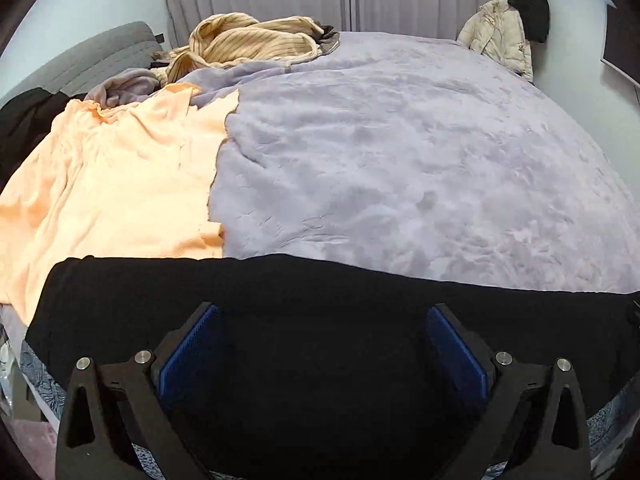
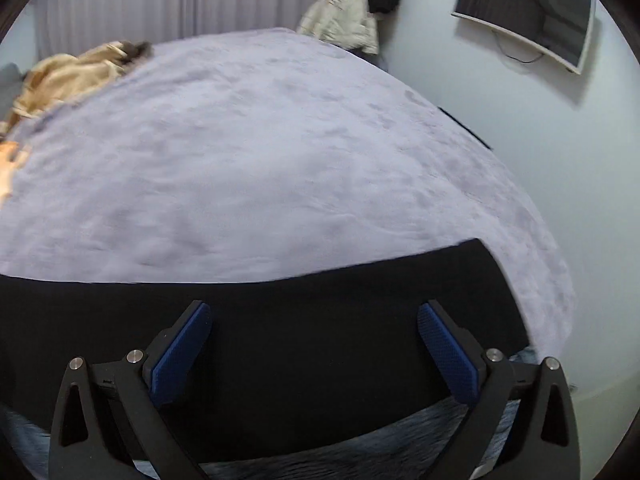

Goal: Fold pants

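Black pants lie stretched across the near edge of a bed covered by a lavender blanket. My left gripper is open, its blue pads spread wide over the pants' left part, holding nothing. In the right wrist view the same pants run across the near edge and end at the right. My right gripper is open above that end, its blue pads wide apart and empty.
A peach garment lies on the bed's left side. A beige striped garment is heaped at the far left. A cream jacket hangs at the far wall. A monitor hangs on the right wall.
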{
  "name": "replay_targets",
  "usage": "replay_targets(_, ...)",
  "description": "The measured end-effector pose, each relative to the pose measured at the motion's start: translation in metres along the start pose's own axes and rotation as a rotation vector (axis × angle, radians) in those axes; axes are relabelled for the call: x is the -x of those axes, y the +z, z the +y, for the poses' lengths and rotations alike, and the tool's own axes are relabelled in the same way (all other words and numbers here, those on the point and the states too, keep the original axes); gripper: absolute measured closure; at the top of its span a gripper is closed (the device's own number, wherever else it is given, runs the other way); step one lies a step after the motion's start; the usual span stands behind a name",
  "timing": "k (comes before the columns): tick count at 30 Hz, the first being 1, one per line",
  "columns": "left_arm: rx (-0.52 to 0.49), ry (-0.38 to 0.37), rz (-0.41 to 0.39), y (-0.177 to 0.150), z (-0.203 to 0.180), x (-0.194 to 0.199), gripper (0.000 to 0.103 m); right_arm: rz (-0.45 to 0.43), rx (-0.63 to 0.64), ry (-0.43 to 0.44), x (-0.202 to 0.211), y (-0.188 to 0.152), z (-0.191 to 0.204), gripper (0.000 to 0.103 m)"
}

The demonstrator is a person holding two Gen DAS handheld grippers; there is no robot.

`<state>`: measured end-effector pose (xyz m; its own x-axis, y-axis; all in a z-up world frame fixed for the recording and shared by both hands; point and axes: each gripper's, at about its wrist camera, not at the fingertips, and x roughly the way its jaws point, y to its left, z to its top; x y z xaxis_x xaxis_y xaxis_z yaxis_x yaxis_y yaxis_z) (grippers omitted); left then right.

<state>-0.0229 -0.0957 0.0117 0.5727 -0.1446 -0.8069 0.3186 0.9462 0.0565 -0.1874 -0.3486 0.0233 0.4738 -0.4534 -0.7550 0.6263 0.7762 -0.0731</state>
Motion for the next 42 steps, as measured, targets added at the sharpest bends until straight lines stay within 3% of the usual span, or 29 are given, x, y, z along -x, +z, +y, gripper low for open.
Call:
replay_targets(3,0.025,0.082,0.097,-0.011,0.018,-0.025,0.0,0.009,0.18,0.195,0.013,-0.015,0.076,0.0)
replay_targets(5,0.031,0.103,0.065,-0.021,0.033,-0.022,0.0,0.025,0.305,0.235,0.012,-0.032,0.118,0.0)
replay_targets(6,0.018,0.161,0.039,-0.026,0.04,-0.016,0.0,0.034,0.349,0.22,0.01,-0.04,0.131,0.0)
replay_targets(8,-0.027,0.29,-0.006,-0.035,0.054,-0.009,0.0,0.007,0.359,0.204,0.009,-0.05,0.133,0.0)
replay_targets(10,-0.064,0.4,-0.028,-0.043,0.075,-0.009,0.0,0.014,0.317,0.257,0.006,-0.052,0.119,0.001)
replay_targets(16,0.017,0.411,-0.022,-0.043,0.142,-0.003,0.0,0.018,0.329,0.264,0.004,-0.054,0.101,0.001)
replay_targets(20,0.208,0.303,-0.047,-0.029,0.197,0.011,0.0,0.043,0.317,0.248,0.004,-0.048,0.098,0.0)
replay_targets(22,0.288,0.323,-0.028,-0.016,0.221,0.004,0.0,0.053,0.306,0.223,0.007,-0.042,0.104,0.0)
replay_targets(24,0.314,0.286,-0.027,-0.002,0.221,-0.003,0.0,0.033,0.303,0.266,0.014,-0.034,0.12,0.0)
replay_targets(26,0.26,0.264,-0.002,0.011,0.193,-0.015,0.0,0.022,0.32,0.283,0.018,-0.028,0.147,0.0)
replay_targets(29,0.075,0.358,0.031,0.018,0.133,-0.035,0.0,0.05,0.374,0.237,0.009,-0.023,0.191,0.0)
replay_targets(31,0.026,0.421,0.027,0.014,0.118,-0.042,0.0,0.06,0.42,0.195,0.001,-0.025,0.211,0.0)
replay_targets(35,0.049,0.426,0.022,0.0,0.145,-0.037,0.0,0.038,0.422,0.181,0.0,-0.027,0.19,0.0)
replay_targets(37,0.074,0.473,0.026,-0.01,0.166,-0.031,0.0,0.04,0.378,0.15,-0.004,-0.029,0.156,0.0)
replay_targets(42,0.157,0.494,0.023,-0.035,0.217,-0.016,0.0,0.081,0.216,0.088,-0.016,-0.033,0.06,0.0)
